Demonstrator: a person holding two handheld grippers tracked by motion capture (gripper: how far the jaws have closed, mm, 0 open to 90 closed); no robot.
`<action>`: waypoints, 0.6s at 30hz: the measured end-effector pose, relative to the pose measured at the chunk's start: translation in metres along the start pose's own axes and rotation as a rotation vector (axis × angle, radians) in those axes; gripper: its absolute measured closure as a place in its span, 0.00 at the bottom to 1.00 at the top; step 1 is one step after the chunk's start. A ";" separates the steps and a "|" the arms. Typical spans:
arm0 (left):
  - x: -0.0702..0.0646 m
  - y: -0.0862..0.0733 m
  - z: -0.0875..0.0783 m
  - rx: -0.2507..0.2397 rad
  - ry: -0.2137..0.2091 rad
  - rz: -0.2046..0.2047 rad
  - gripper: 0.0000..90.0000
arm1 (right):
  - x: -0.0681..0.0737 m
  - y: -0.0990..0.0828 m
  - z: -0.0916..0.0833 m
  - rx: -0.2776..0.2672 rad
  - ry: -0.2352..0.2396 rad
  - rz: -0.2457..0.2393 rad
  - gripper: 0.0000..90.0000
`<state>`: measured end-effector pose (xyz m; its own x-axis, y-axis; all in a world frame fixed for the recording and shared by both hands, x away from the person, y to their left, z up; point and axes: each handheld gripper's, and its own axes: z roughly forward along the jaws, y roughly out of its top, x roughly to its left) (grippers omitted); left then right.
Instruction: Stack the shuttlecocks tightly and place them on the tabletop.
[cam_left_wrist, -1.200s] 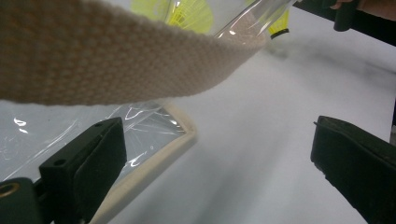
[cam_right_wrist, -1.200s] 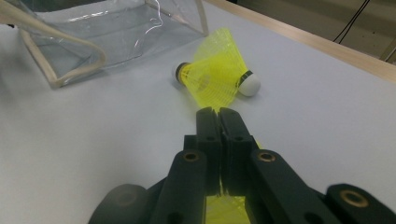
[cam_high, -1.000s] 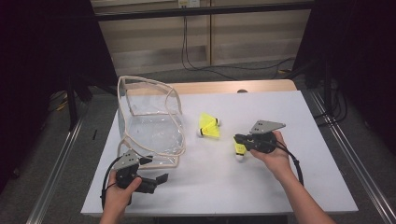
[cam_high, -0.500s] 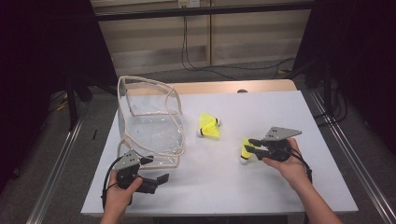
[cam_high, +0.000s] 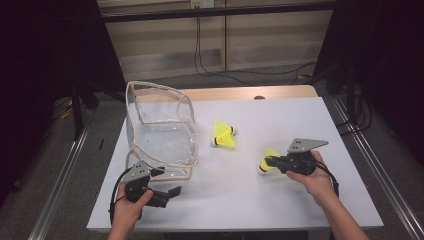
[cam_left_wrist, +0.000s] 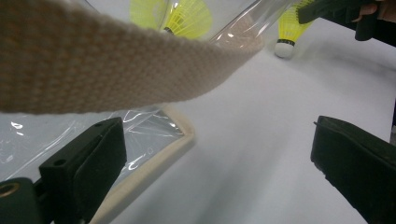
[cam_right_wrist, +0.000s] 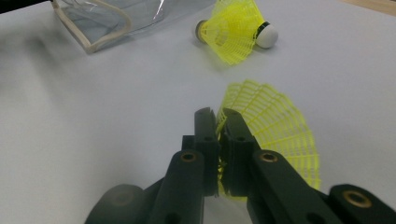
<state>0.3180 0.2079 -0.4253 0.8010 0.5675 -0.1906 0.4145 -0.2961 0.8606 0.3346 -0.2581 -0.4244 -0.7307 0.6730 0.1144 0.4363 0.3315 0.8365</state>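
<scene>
A clear plastic bag (cam_high: 160, 135) with beige trim stands on the left of the white table (cam_high: 250, 210). Two yellow shuttlecocks (cam_high: 223, 135) lie together at mid-table. My right gripper (cam_high: 272, 162) is shut on the skirt of a third yellow shuttlecock (cam_high: 269, 154), whose cork rests near the table. In the right gripper view the jaws (cam_right_wrist: 218, 116) pinch that mesh skirt (cam_right_wrist: 280, 126). My left gripper (cam_high: 170, 191) stands open just in front of the bag's lower trim (cam_left_wrist: 159, 154), nothing between its fingers (cam_left_wrist: 88, 163).
The bag's beige strap (cam_left_wrist: 116, 60) crosses close over the left gripper view. The pair of shuttlecocks (cam_right_wrist: 233, 30) lies beyond the right gripper, with the bag's edge (cam_right_wrist: 107, 28) farther left. Metal rails (cam_high: 60, 175) run along both table sides.
My right gripper has moved right and toward the near edge with the shuttlecock in it. The left gripper has stayed put.
</scene>
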 end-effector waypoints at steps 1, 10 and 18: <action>0.000 0.000 0.000 0.001 -0.001 0.002 0.04 | 0.000 0.001 0.001 -0.007 0.003 0.006 0.98; 0.001 0.000 -0.001 -0.002 -0.001 -0.003 0.04 | 0.001 0.009 0.016 -0.075 -0.029 0.032 0.99; 0.001 0.000 -0.001 0.000 0.001 0.000 0.04 | -0.001 0.010 0.025 -0.099 -0.048 0.054 0.99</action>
<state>0.3185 0.2096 -0.4247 0.8007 0.5680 -0.1905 0.4146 -0.2957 0.8606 0.3532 -0.2392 -0.4294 -0.6804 0.7199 0.1371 0.4186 0.2282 0.8791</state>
